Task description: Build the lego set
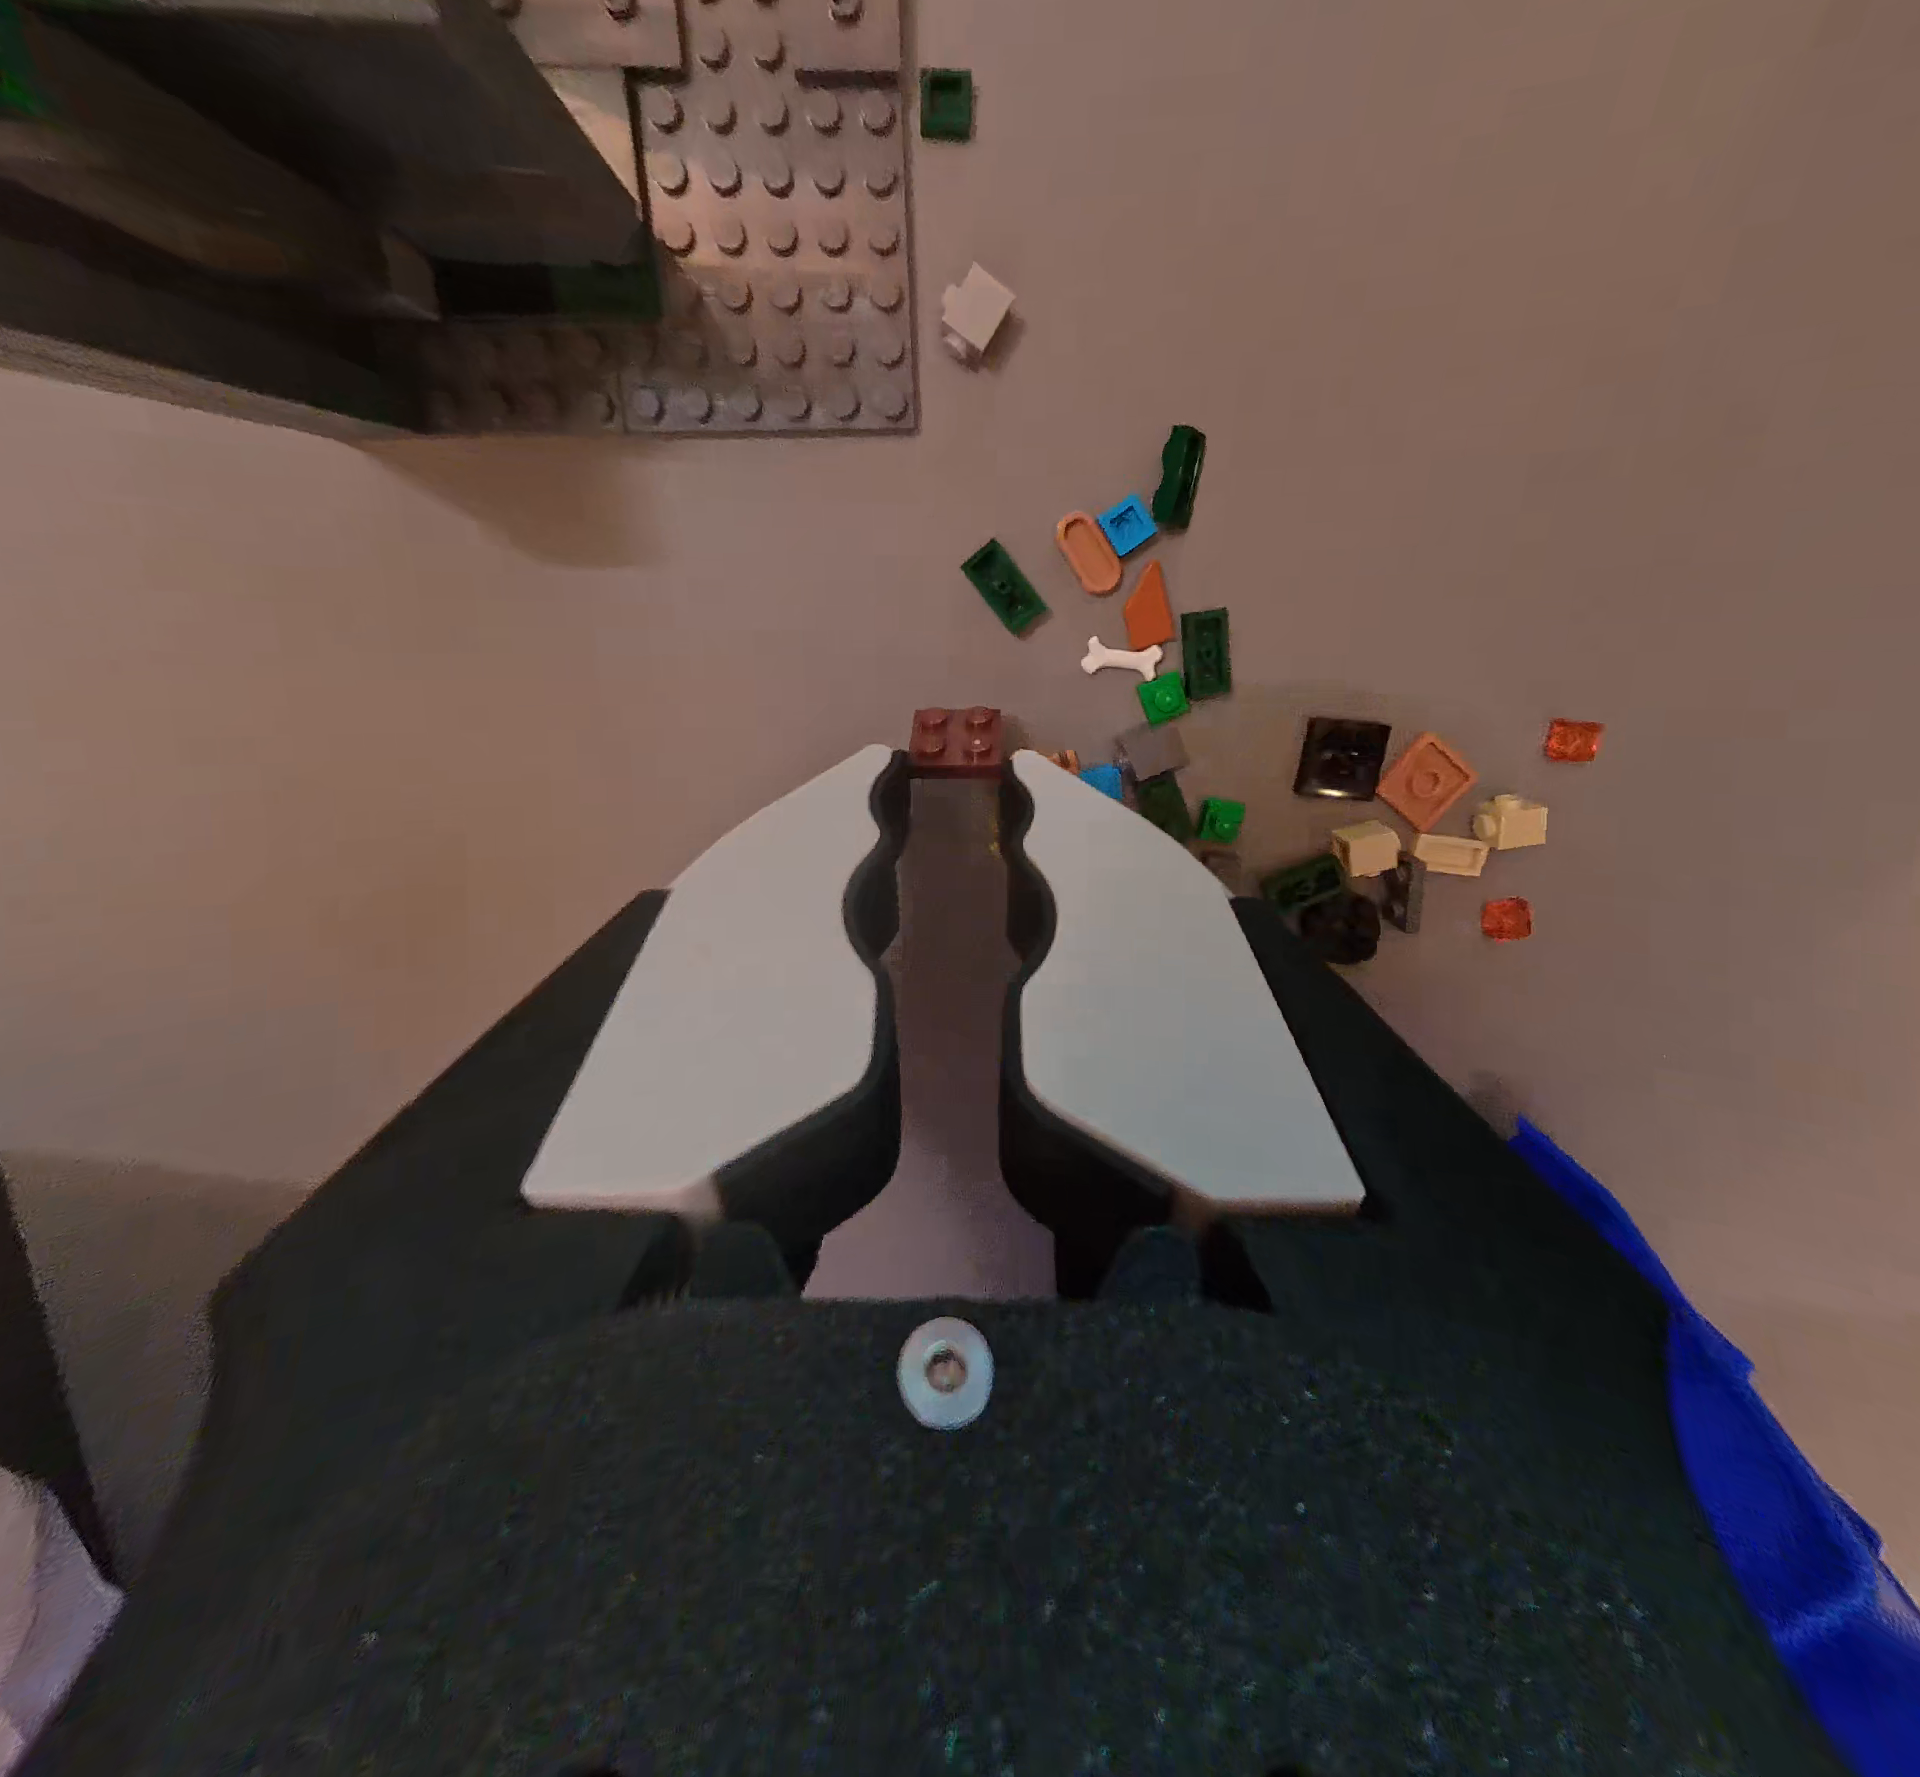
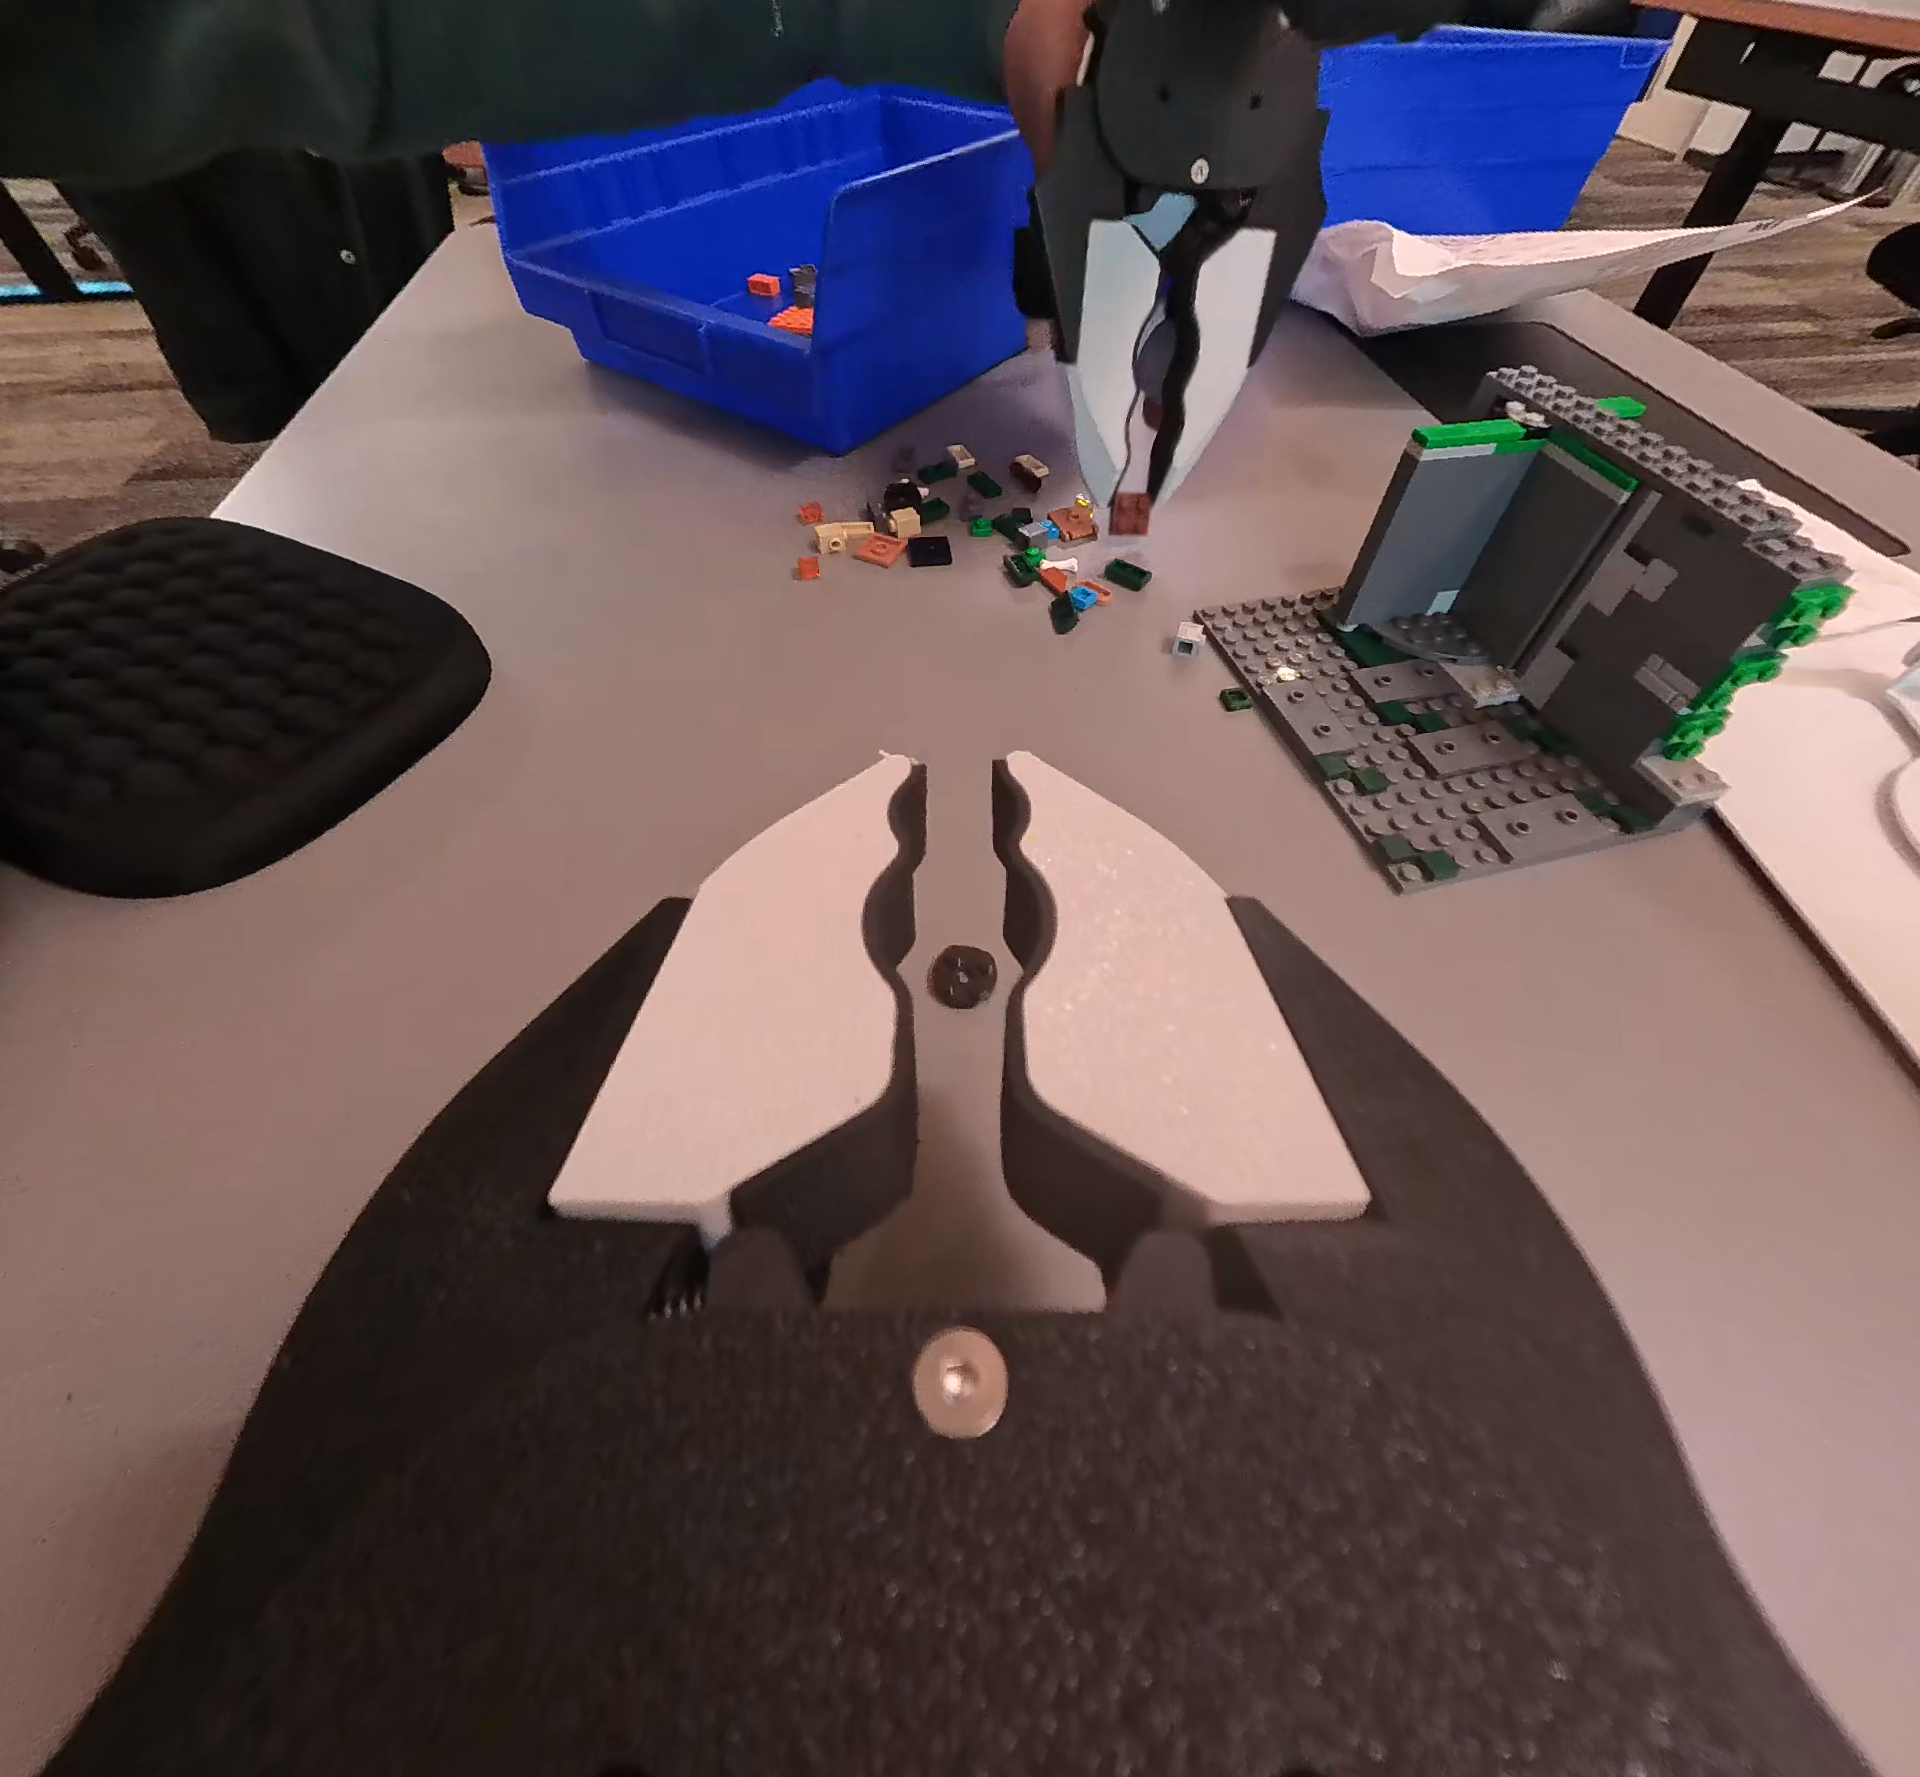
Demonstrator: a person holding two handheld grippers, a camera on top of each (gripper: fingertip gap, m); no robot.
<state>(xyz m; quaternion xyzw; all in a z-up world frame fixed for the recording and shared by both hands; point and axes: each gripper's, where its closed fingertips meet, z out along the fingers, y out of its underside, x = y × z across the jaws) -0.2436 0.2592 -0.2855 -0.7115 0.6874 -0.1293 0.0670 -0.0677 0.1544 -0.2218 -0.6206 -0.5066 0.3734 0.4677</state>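
The left gripper (image 1: 956,759) is clamped on a small dark reddish-brown plate (image 1: 957,740) with four studs on top, held just above the grey table (image 2: 644,688) at the near edge of the heap of loose pieces (image 2: 966,532). That heap holds small plates and bricks in dark green, orange, tan, black and blue, plus one white bone (image 1: 1121,658); two translucent orange-red tiles (image 1: 1573,739) lie at its fringe. To one side stands the half-built model (image 2: 1558,626): a grey studded baseplate with a dark grey wall rising at its back, trimmed in bright green. One pale grey brick (image 2: 1187,638) and one dark green plate (image 2: 1235,699) lie just off the baseplate's edge. The right gripper (image 2: 958,763) hangs low over bare tabletop, fingers slightly apart and holding nothing, a black round piece (image 2: 962,977) lying beneath them. Two blue bins (image 2: 769,273) sit at the far side, a black padded rest (image 2: 208,688) at the left edge.
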